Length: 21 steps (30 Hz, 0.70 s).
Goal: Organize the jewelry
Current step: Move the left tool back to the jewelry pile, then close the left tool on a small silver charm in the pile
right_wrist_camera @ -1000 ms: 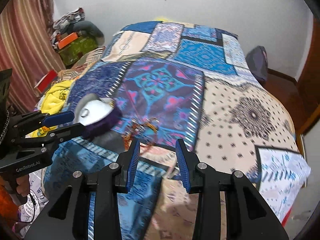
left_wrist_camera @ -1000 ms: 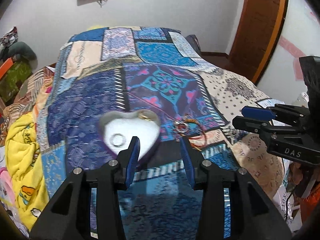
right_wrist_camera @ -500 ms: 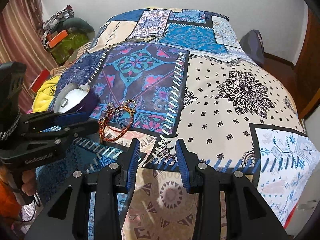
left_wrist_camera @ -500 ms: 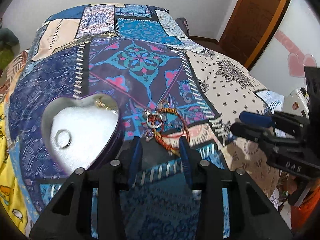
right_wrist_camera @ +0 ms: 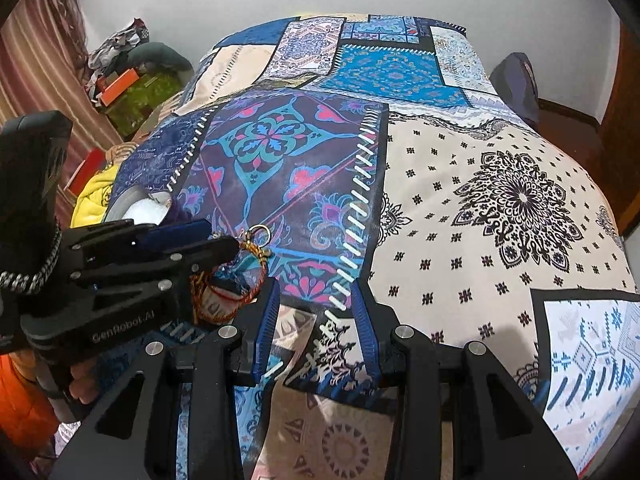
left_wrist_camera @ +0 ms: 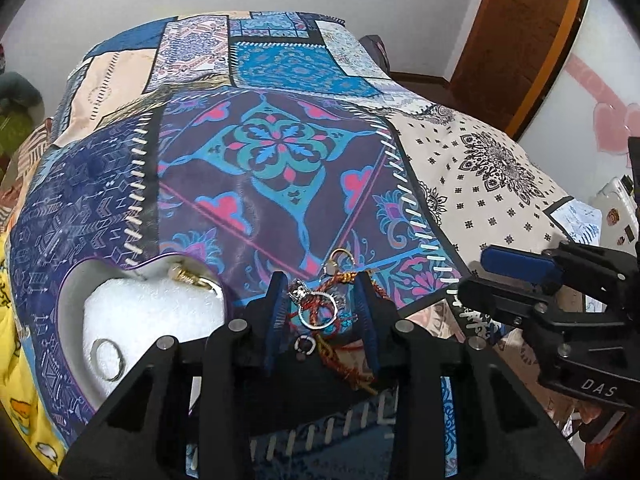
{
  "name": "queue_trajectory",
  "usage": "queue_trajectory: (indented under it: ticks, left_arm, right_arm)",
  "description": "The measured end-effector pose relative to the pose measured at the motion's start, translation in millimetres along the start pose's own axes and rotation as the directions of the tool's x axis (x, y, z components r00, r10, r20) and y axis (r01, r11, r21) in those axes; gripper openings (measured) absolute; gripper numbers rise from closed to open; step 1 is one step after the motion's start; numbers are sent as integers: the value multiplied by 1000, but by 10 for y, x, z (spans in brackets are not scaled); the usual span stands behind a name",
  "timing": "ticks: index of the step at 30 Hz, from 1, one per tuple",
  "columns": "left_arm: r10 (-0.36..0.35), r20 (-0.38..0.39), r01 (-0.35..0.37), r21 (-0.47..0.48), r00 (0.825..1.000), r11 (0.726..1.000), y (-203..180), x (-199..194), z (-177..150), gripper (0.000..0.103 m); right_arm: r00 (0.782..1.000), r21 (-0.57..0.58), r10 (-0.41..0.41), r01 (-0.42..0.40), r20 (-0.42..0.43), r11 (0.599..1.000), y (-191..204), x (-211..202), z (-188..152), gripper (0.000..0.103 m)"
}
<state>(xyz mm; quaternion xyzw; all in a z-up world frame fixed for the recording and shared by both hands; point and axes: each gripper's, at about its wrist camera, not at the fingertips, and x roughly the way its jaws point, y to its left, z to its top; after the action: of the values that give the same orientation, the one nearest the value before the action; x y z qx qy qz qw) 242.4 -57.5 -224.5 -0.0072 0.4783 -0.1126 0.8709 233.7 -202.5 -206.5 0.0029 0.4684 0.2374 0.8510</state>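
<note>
A tangle of jewelry (left_wrist_camera: 318,312) lies on the patchwork bedspread (left_wrist_camera: 280,152): a silver ring, a red-and-gold thread bracelet and a gold ring. My left gripper (left_wrist_camera: 321,320) straddles it, jaws closing, pads not touching it. To its left sits a heart-shaped box (left_wrist_camera: 68,292) with white foam, holding a silver ring (left_wrist_camera: 106,360) and a gold piece (left_wrist_camera: 186,276). My right gripper (right_wrist_camera: 316,308) is open over bare bedspread, to the right of the pile (right_wrist_camera: 240,264). The left gripper (right_wrist_camera: 224,240) partly hides the box (right_wrist_camera: 132,200) in the right wrist view.
A yellow cloth (left_wrist_camera: 16,360) hangs at the bed's left side. Boxes and clothes (right_wrist_camera: 132,80) are heaped by the striped curtain. A dark bag (right_wrist_camera: 516,80) leans at the bed's far right, near a wooden door (left_wrist_camera: 520,40). A hand (right_wrist_camera: 80,388) grips the left handle.
My left gripper has come down and right from over the heart box to straddle the jewelry pile, and its jaws have narrowed. The right gripper has sunk a little toward the bedspread.
</note>
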Motion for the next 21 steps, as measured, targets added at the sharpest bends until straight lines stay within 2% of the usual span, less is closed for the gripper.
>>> queue_trajectory:
  ticks: [6,10,13,14,15,17,18,19,21]
  left_arm:
    - [-22,1,22,8,1000,1000,-68,-1,-16,32]
    - [27,5,-27,25,1000,999,-85,24,-36,31]
    - [36,-4,-36,48,999,998,-120,51,-28,31]
    - [45,-7,-45,60,999,997,-130,63,-23,29]
    - [53,-10,-52,69,999,996,-144,78,-20,23]
    - [54,-10,-53,79,998,995,-148,92,-13,20]
    - [51,-9,-50,77,999,996,-144,87,-6,16]
    - [46,-5,-46,75,999,996,-135,69,-3,4]
    - [38,0,-38,71,999,997,-113,19,-3,1]
  right_arm:
    - [1000,9,5,-5,-1,1000,-40,23,10,34]
    - [1000,-4,-1,1,-5,1000,-22,26,10,34]
    - [1000,0,4,-4,-5,1000,-20,26,10,34]
    - [1000,3,6,-6,-4,1000,-25,21,10,34]
    - [1000,6,9,-9,-4,1000,-27,17,10,34]
    - [1000,13,14,-14,-3,1000,-32,9,11,34]
    - [1000,14,16,-16,-3,1000,-32,5,8,34]
    - [1000,14,18,-18,-4,1000,-29,6,9,34]
    - [1000,12,22,-22,-8,1000,-26,16,18,34]
